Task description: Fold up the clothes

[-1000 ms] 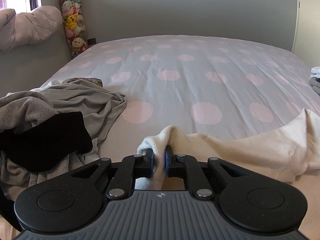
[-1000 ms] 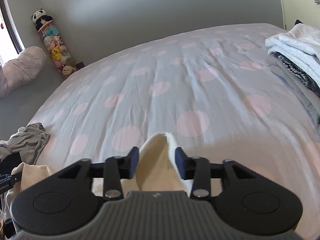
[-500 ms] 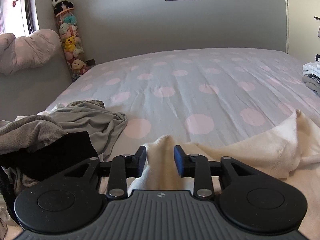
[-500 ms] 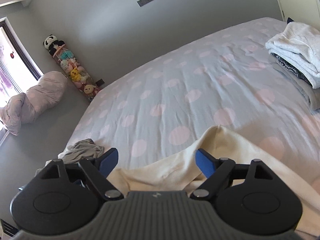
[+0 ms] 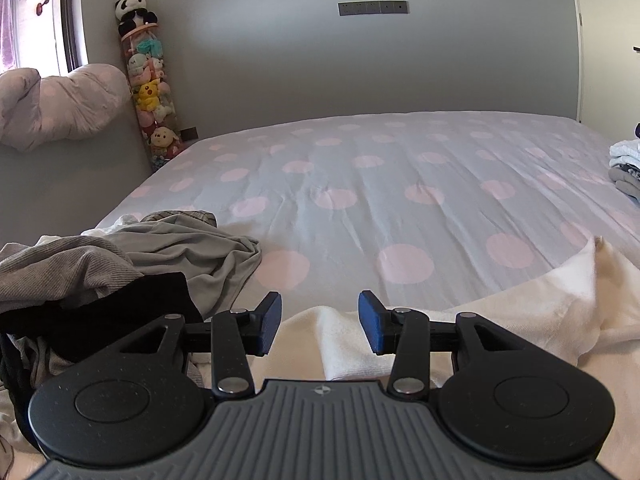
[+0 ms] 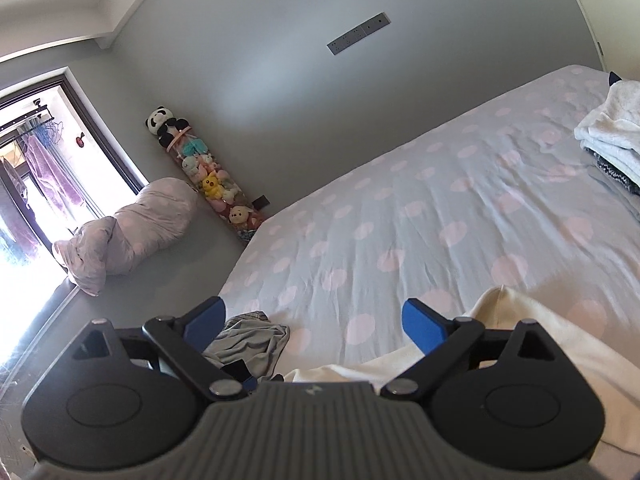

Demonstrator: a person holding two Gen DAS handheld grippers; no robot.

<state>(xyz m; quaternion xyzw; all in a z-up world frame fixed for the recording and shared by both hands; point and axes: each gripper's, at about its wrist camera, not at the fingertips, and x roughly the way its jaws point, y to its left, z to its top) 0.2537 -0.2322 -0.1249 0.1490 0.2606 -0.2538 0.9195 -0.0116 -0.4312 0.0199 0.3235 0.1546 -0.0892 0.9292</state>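
My left claw [image 5: 319,322] is spread over the cream garment [image 5: 500,320] lying on the bed's near edge, my right claw [image 6: 314,322] spread above it; between folds, I judge, needing a fresh edge pinched
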